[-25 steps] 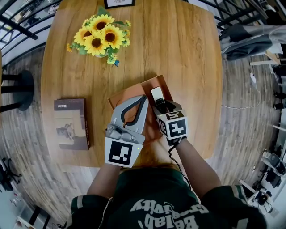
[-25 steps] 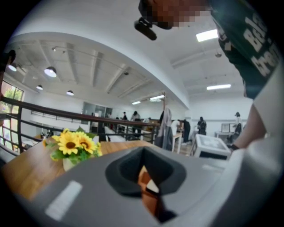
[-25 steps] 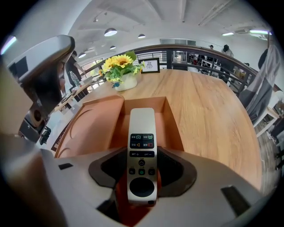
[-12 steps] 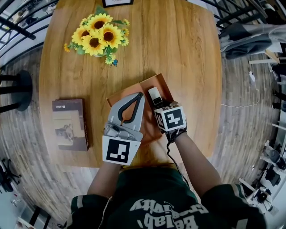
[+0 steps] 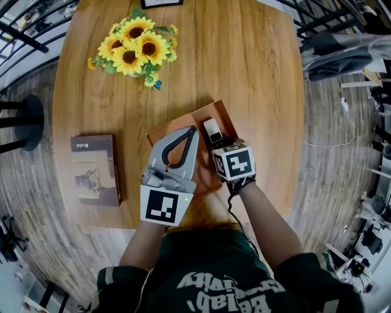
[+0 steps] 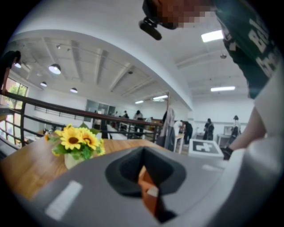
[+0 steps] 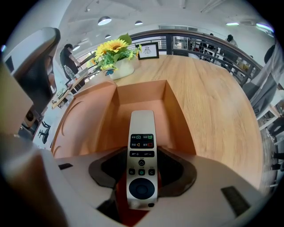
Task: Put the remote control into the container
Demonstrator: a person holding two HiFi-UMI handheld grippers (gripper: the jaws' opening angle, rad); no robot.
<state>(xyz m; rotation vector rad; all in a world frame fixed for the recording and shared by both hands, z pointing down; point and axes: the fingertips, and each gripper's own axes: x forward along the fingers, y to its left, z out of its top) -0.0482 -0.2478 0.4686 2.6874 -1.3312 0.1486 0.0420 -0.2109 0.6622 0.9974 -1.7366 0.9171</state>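
A slim white remote control (image 5: 212,130) (image 7: 141,155) is clamped near its lower end in my right gripper (image 5: 219,145) (image 7: 142,165), which is shut on it. Its far end points out over the rectangular compartment of the orange-brown container (image 5: 202,117) (image 7: 103,119) on the wooden table. The remote's buttons face up. My left gripper (image 5: 190,131) (image 6: 144,150) lies over the container's left part with its jaw tips together, and I see nothing held in it. Its camera looks up over the table.
A vase of sunflowers (image 5: 131,49) (image 7: 116,52) stands at the table's far left, with a small picture frame (image 5: 162,3) behind it. A brown book (image 5: 96,169) lies at the left edge. Railings and clothes (image 5: 342,55) surround the round table (image 5: 256,79).
My right gripper has tilted and drawn slightly back toward the person with the remote in it. The left gripper has barely shifted.
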